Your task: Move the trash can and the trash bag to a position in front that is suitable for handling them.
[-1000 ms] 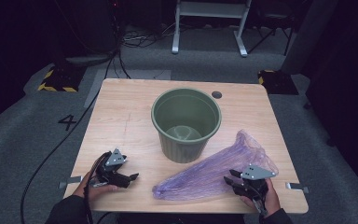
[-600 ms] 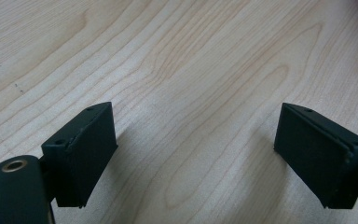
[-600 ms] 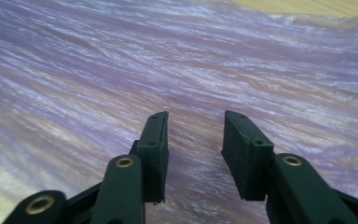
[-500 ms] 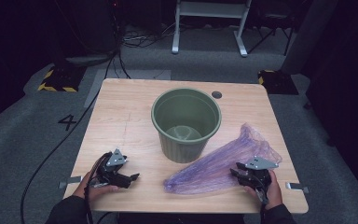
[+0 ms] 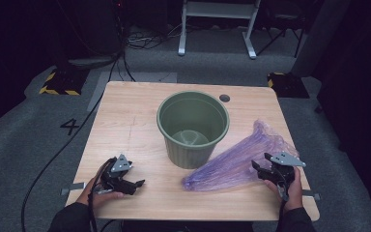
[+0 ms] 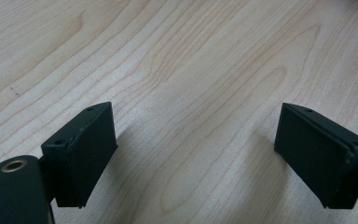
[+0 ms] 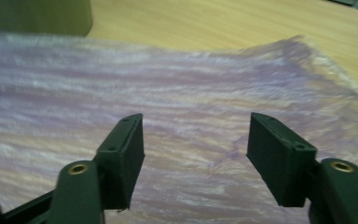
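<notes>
A crumpled purple plastic bag (image 5: 241, 159) lies on the wooden table (image 5: 130, 121), to the right of an upright green bin (image 5: 193, 126). My right gripper (image 5: 260, 170) sits at the bag's near right edge. Its jaws have just been opening and now stand open over the bag (image 7: 168, 102) with nothing pinched between them. The bin's wall (image 7: 37, 16) is at the top left of the right gripper view. My left gripper (image 5: 136, 184) rests near the table's front left, open, with only bare wood (image 6: 191, 84) between its jaws.
A round cable hole (image 5: 224, 98) is in the table's far right part. Beyond the table stand a white metal frame (image 5: 217, 29) and cables on the grey floor. A yellow-black striped block (image 5: 58, 82) lies at the left.
The right gripper has slid to the right along the front of the table, dragging the bag with it, and its jaws have opened. The left gripper has stayed put.
</notes>
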Demonstrator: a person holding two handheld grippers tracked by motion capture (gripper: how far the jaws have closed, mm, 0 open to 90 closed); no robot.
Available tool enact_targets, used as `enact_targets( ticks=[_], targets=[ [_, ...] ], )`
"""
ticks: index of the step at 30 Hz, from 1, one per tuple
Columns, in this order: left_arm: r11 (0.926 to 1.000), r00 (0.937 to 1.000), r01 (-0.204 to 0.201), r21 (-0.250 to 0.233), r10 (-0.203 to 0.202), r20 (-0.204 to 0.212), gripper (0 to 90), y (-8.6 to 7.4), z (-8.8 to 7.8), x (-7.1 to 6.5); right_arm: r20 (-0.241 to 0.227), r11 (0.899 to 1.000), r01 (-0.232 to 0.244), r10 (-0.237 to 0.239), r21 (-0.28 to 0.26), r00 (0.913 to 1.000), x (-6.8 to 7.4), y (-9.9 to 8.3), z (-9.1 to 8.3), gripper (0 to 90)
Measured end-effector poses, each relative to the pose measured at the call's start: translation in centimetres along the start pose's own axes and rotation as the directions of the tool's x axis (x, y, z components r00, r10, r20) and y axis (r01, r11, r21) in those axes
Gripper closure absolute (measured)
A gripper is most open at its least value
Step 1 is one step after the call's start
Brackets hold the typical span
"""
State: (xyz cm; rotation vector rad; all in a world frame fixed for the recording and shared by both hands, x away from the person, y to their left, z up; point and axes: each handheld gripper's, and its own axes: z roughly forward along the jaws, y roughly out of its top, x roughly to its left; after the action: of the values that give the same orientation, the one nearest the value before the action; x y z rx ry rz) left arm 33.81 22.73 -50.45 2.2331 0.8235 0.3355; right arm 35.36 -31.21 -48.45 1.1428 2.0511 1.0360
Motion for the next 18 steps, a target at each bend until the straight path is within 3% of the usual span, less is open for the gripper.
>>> enact_targets(
  ticks=[3, 9, 14, 18],
  targets=[
    [1.0000, 1.0000, 0.001, 0.000, -0.001, 0.000, 12.3, 0.0, 0.0, 0.0, 0.008, 1.000, -0.012, 0.012, -0.013, 0.9999, 0.5, 0.4, -0.8, 33.0],
    [1.0000, 1.0000, 0.001, 0.000, -0.001, -0.001, 12.3, 0.0, 0.0, 0.0, -0.023, 0.997, -0.046, 0.047, 0.055, 0.9986, 2.7, 0.1, -1.5, 28.2],
    [1.0000, 1.0000, 0.000, -0.002, 0.000, 0.003, 12.3, 0.0, 0.0, 0.0, -0.028, 0.992, -0.072, 0.075, 0.101, 0.9968, 4.1, -0.4, -0.7, 26.1],
    [1.0000, 1.0000, -0.003, -0.002, 0.003, 0.005, 12.3, 0.0, 0.0, 0.0, -0.019, 0.990, -0.062, 0.065, 0.130, 0.9977, 4.4, -0.4, 0.6, 25.3]
  ],
)
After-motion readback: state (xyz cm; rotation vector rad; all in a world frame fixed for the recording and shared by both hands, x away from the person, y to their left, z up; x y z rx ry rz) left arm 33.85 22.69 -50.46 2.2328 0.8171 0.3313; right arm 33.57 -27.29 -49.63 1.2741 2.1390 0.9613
